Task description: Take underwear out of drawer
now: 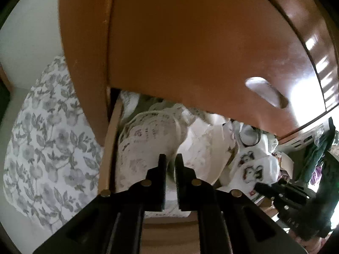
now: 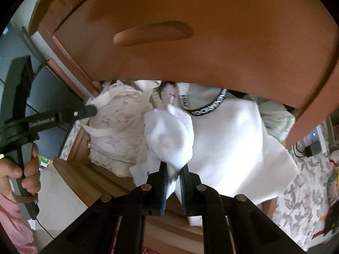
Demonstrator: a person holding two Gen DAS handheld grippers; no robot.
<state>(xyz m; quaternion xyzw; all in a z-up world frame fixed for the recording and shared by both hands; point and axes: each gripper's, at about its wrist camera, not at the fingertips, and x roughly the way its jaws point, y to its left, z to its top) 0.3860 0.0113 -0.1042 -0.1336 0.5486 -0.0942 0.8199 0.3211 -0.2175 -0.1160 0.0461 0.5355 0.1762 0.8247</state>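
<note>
While both grippers' fingers pinch white garments, the wooden drawer [image 2: 101, 169] stands beside a floral bedspread [image 1: 48, 139].

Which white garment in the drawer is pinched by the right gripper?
The plain white ribbed piece, bunched up in the right gripper. The lacy garment lies left; the black-banded one lies right.

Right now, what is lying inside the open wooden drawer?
The open wooden drawer holds a heap of pale clothes: a white lace garment, a white knitted piece pinched by the right gripper, and a white garment with a black lettered band. Anything beneath them is covered.
</note>
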